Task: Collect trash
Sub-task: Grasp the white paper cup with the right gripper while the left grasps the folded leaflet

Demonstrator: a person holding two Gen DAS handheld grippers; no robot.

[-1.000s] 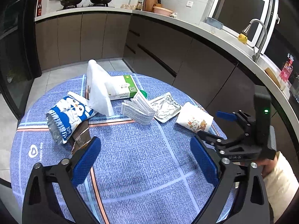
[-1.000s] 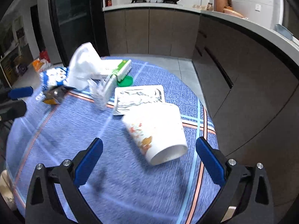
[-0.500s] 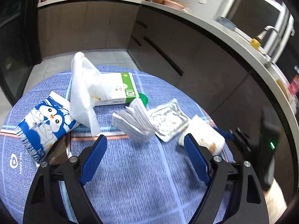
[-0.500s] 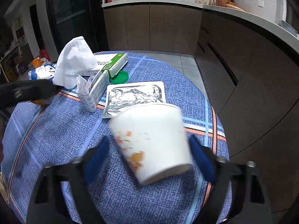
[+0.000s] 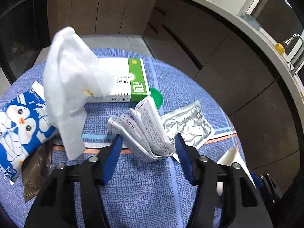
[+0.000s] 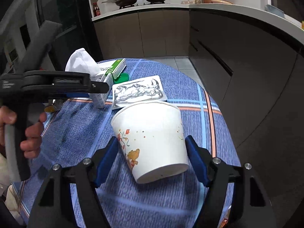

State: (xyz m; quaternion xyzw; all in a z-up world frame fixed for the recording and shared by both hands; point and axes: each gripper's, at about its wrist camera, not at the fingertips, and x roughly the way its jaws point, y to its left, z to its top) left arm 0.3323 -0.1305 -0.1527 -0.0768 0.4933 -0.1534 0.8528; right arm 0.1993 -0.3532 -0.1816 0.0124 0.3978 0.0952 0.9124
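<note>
The left tongs (image 5: 147, 142) are closing around a folded paper leaflet (image 5: 150, 133) that stands between the blue pads, not yet clearly pinched. At about ten o'clock from the leaflet a white tissue (image 5: 70, 87) droops over a green-and-white medicine box (image 5: 129, 79), and a green cap (image 5: 156, 96) peeks out at the box's near corner. A silver foil pouch (image 5: 188, 125) lies at three o'clock, just beside the leaflet, and a blue penguin snack bag (image 5: 20, 131) lies at nine o'clock near the edge of the worktop (image 5: 144, 190), which wears a blue checked cloth.

The right tongs (image 6: 152, 148) are closing on a white paper cup (image 6: 152, 136) tipped on its side, mouth toward the camera; both pads sit at its walls, though whether they press yet I cannot tell. A hand (image 6: 22, 133) grips the other tool at nine o'clock.
</note>
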